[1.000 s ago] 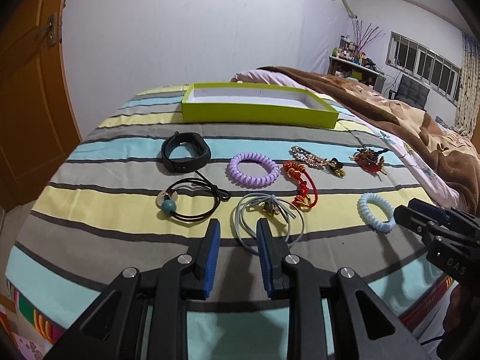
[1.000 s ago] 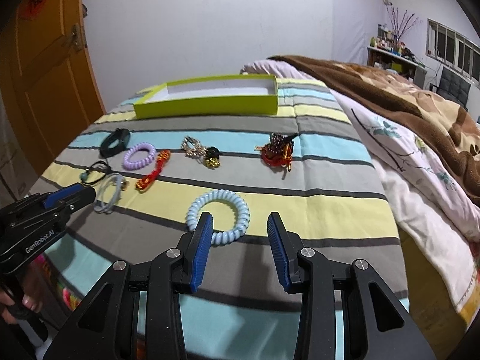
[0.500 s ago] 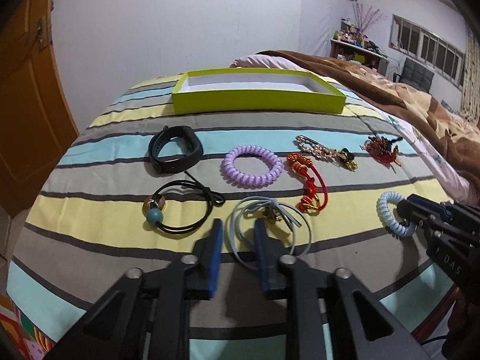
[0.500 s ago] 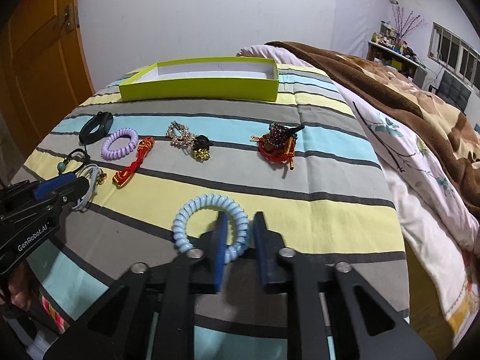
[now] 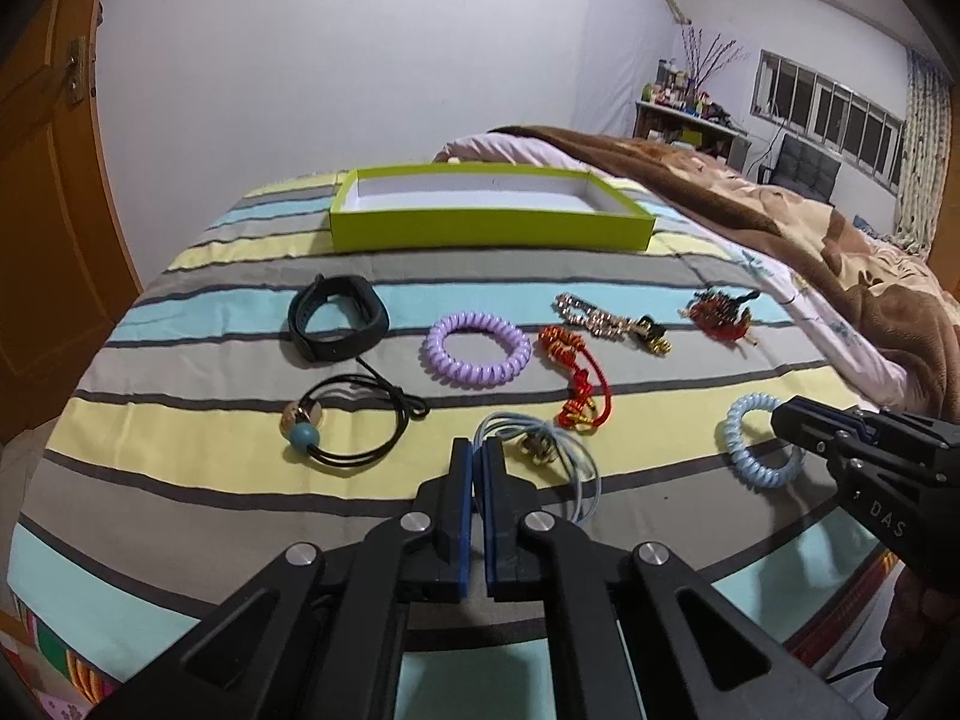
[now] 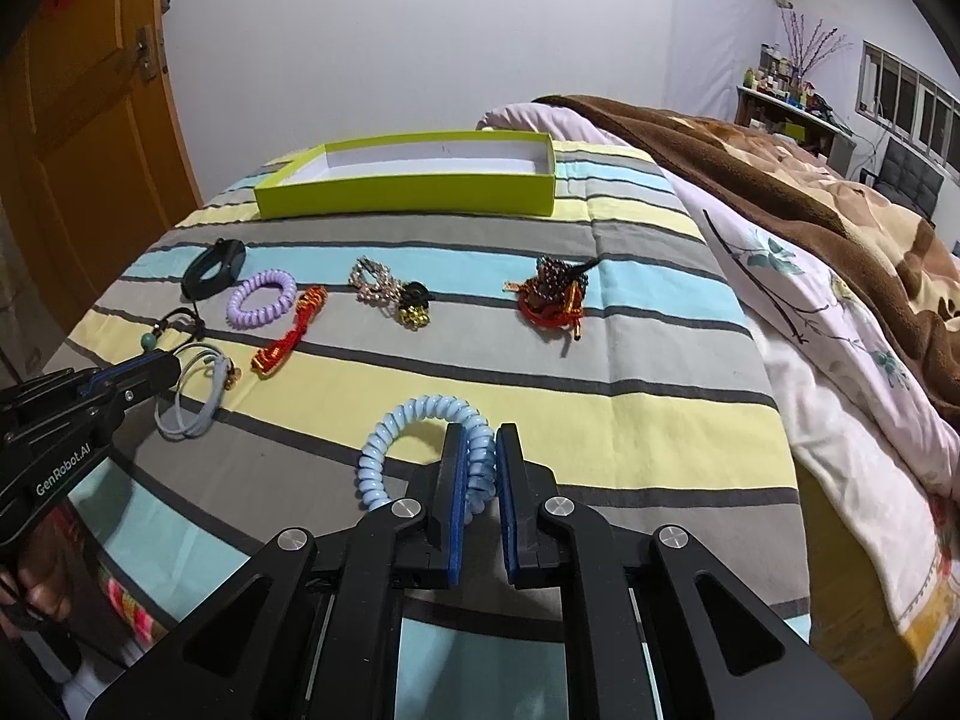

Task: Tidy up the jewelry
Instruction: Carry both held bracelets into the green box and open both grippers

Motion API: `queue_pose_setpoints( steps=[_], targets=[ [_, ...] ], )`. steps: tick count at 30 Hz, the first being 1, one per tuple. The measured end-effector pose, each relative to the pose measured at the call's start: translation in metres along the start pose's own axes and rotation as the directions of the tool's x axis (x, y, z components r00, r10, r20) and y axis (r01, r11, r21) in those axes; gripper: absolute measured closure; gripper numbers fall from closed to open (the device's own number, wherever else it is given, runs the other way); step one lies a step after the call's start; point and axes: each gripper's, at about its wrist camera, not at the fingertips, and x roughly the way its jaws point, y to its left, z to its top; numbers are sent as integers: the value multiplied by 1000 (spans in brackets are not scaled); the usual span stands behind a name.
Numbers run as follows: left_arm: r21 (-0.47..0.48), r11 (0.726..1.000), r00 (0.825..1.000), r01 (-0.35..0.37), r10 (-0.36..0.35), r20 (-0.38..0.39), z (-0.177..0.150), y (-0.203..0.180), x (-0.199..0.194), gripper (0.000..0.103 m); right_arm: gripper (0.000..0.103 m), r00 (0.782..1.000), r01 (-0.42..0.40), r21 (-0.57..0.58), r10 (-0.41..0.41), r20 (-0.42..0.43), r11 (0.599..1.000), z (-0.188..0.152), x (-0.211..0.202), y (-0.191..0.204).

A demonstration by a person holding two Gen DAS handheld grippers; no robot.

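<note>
Jewelry lies spread on a striped bedsheet in front of an empty lime-green box [image 5: 492, 228] [image 6: 408, 186]. My left gripper [image 5: 479, 450] is shut on the near side of a grey-blue cord bracelet [image 5: 585, 468], whose loop shows between the blue pads. My right gripper [image 6: 478, 435] is shut on a pale blue spiral hair tie [image 6: 384, 438], pinching its right side. Farther back lie a purple spiral tie [image 5: 477, 348], a black wristband [image 5: 336, 324], a black cord with a teal bead [image 5: 354, 426], a red knotted cord [image 5: 576, 378], a rhinestone piece [image 5: 606, 321] and a red beaded ornament [image 5: 720, 312].
A brown blanket [image 6: 810, 180] and a floral quilt [image 6: 840, 360] cover the bed's right side. An orange door [image 5: 42, 210] stands at the left. The bed's near edge drops off just under both grippers. A hand [image 6: 42, 588] holds the left gripper's handle.
Both grippers went from wide open to shut. The left closed on the grey-blue cord, the right on the blue spiral tie. Neither hand has shifted much.
</note>
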Motion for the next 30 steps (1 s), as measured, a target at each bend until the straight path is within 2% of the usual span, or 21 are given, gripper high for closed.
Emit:
queue_pose_setpoints(
  steps=[15, 30],
  targets=[
    [-5, 999, 997, 47, -46, 64, 17, 6, -22, 100, 93, 998, -24, -19, 25, 54, 1000, 17, -17, 7],
    [34, 997, 988, 70, -74, 133, 70, 9, -24, 100, 93, 995, -44, -28, 47, 94, 999, 56, -5, 6]
  ],
)
